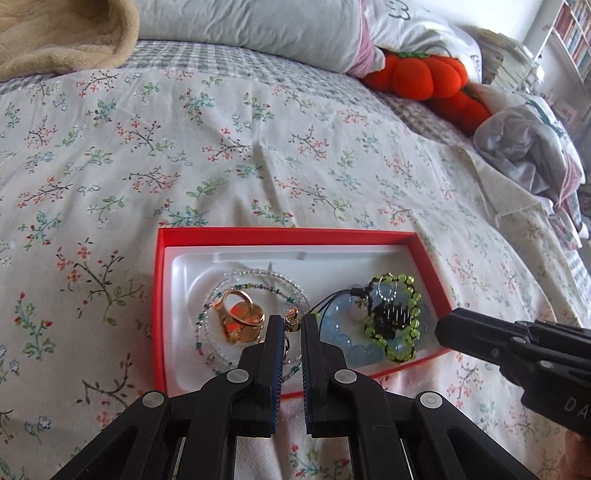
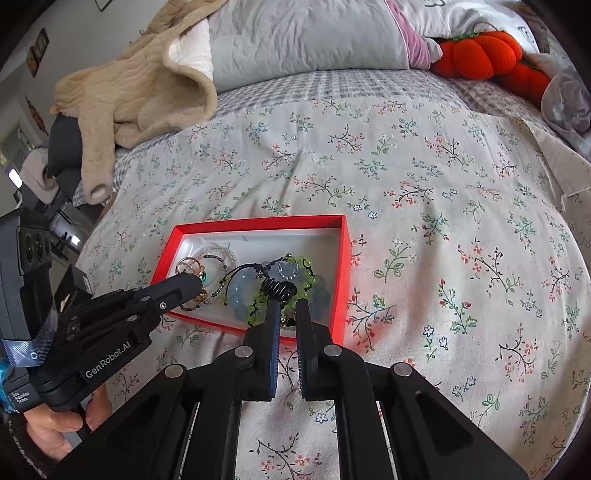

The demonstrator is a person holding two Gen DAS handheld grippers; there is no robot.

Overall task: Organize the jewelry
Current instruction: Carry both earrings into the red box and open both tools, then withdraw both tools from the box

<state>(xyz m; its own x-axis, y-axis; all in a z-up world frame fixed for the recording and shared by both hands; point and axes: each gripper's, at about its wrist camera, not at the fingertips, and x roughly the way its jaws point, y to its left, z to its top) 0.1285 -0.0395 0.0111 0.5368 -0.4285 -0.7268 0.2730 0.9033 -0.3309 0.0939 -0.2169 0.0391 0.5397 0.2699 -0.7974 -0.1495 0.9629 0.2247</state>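
Observation:
A red box (image 1: 159,295) with a white liner lies on the floral bedsheet. In it lie gold rings (image 1: 240,321), a clear beaded bracelet (image 1: 258,275), a pale blue bead bracelet (image 1: 340,328) and a green and black beaded piece (image 1: 395,317). My left gripper (image 1: 292,323) hovers over the box's near edge with a narrow gap, a small gold piece (image 1: 293,318) showing between its tips. My right gripper (image 2: 286,306) hovers over the box (image 2: 341,266) near the green beads (image 2: 258,302), narrowly parted, with a small dark and gold item (image 2: 287,318) between its tips. Contact is unclear for both.
Grey pillows (image 1: 258,26), a beige fleece garment (image 2: 140,92) and orange plush pumpkins (image 1: 428,74) lie at the far side of the bed. Crumpled cloth (image 1: 528,147) lies at the right. A bookshelf (image 1: 572,33) stands beyond. The person's hand (image 2: 55,428) holds the left gripper.

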